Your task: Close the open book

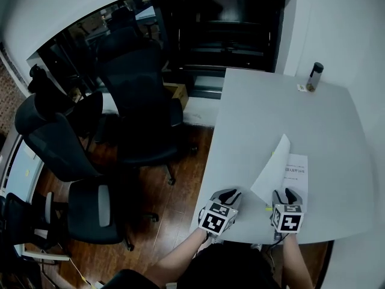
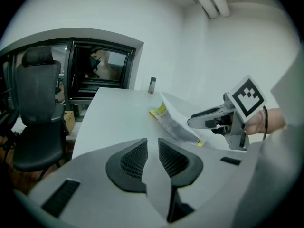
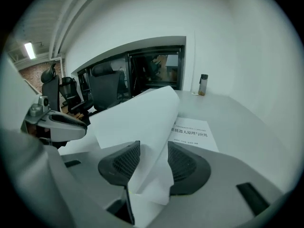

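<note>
one book, one bottle, two tools.

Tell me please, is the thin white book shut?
Open: the thin white book's cover stands raised off its printed page, between the right gripper's jaws.

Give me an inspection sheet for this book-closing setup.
Surface: white table.
Job's things: book lies open near the front edge; one page stands raised.
Clutter: bottle at the far edge, small tag beside it.
Grippers: left gripper tongs apart, nothing between; right gripper tongs apart, raised page between them, apparently not clamped.
Cables: black cable behind the right gripper.
Surroundings: black office chairs, wood floor.
</note>
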Motion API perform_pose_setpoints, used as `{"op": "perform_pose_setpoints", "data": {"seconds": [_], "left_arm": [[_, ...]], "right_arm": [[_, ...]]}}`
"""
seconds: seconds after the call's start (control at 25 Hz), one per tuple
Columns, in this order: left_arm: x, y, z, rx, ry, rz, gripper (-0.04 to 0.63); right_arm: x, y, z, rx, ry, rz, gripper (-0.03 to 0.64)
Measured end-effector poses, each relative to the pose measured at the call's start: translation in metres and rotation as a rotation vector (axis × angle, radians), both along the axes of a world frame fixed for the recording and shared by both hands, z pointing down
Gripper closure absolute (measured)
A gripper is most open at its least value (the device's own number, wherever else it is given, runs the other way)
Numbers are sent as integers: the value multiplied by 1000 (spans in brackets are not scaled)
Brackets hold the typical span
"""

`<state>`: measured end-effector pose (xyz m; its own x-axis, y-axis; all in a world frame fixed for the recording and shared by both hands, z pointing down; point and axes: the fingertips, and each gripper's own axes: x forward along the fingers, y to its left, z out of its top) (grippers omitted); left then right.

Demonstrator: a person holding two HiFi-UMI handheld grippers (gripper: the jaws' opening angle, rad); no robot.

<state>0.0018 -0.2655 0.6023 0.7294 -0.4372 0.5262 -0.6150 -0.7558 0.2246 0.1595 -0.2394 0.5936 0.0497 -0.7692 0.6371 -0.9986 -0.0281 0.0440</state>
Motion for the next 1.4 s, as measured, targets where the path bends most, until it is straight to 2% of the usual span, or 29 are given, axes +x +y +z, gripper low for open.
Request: {"op": "perform_pose_setpoints", "data": {"seconds": [0.28, 0.56, 0.8, 0.88, 0.92, 0.96, 1.08, 1.24, 1.4], "left_arm": [[45, 13, -15, 22, 20, 11, 520], [89, 31, -20, 37, 18, 57, 519], [108, 37, -18, 41, 4, 63, 520], [111, 38, -16, 40, -2, 60, 520], [112, 38, -14, 37, -7, 58, 520], [113, 39, -12, 34, -13, 55, 520], [114, 41, -7, 24, -25, 45, 520], [115, 44, -7, 24, -29, 25, 520], [115, 45, -11, 40, -26, -16, 520]], "right_arm": [[61, 19, -24, 76, -49, 66, 430], [134, 57, -18, 80, -85, 182, 430], [166, 71, -22, 118, -98, 211, 430], [165, 71, -21, 113, -98, 180, 435], [163, 70, -18, 99, -95, 155, 504], [159, 69, -12, 77, -96, 124, 517], [137, 66, 9, -12, -99, 12, 517], [113, 69, 42, -124, -49, -109, 517], [112, 70, 55, -125, -63, -144, 517]]}}
